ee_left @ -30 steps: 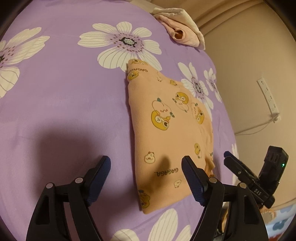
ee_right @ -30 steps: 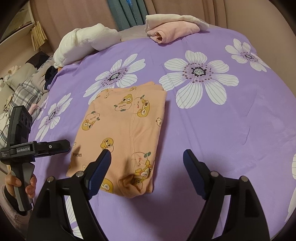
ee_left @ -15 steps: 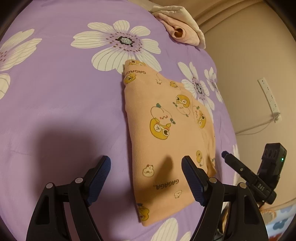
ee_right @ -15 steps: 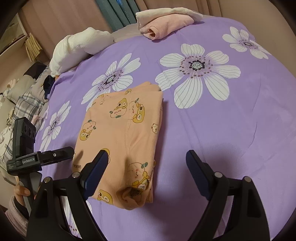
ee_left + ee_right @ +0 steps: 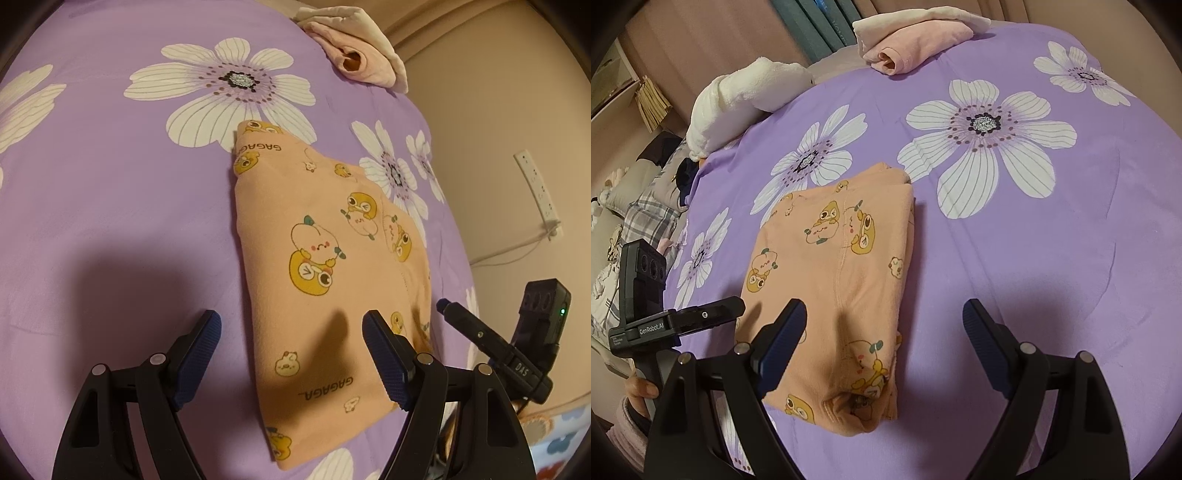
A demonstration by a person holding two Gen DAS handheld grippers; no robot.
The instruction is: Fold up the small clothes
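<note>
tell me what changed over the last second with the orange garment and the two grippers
The right gripper has moved in over the near end of the folded orange garment, and its jaws have just been opening, with nothing pressed between the fingers. The left gripper barely shifted and is open over the garment's other edge. Nothing was taken hold of or let go. The garment stayed folded on the purple bedspread; the pink clothes did not move.

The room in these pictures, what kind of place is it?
Most likely a bedroom at home: a purple flowered bedsheet covers a bed, a white pillow lies at its edge, and a folded orange garment rests on it.
</note>
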